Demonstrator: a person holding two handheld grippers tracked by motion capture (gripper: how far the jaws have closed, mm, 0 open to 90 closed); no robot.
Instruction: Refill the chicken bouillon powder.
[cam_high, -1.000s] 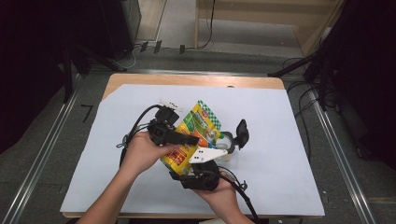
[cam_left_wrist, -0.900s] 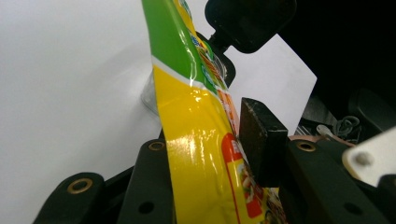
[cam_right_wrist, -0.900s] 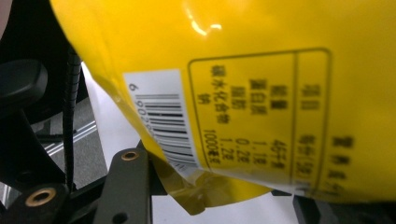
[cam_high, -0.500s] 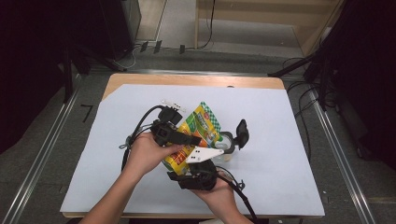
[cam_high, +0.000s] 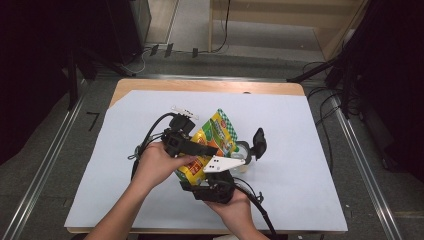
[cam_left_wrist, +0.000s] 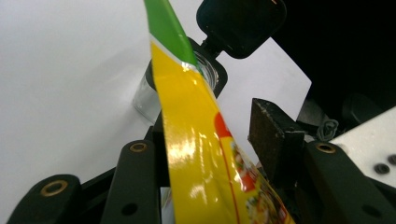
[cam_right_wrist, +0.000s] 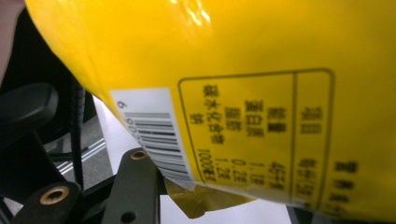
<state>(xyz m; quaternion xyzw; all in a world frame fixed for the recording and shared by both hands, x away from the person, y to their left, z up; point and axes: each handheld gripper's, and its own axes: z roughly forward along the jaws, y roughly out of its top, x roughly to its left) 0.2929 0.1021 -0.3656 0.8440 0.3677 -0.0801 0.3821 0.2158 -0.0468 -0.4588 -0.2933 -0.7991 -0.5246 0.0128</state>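
Holding a glossy yellow-and-green foil pouch (cam_high: 212, 142) above the white table sheet (cam_high: 300, 150), left gripper (cam_left_wrist: 219, 140) just spreading around it, right gripper's (cam_high: 220, 172) grip untellable, I risk dropping it onto the clear jar (cam_left_wrist: 149, 95).

The yellow pouch (cam_right_wrist: 243, 93) hides the right gripper's fingers.
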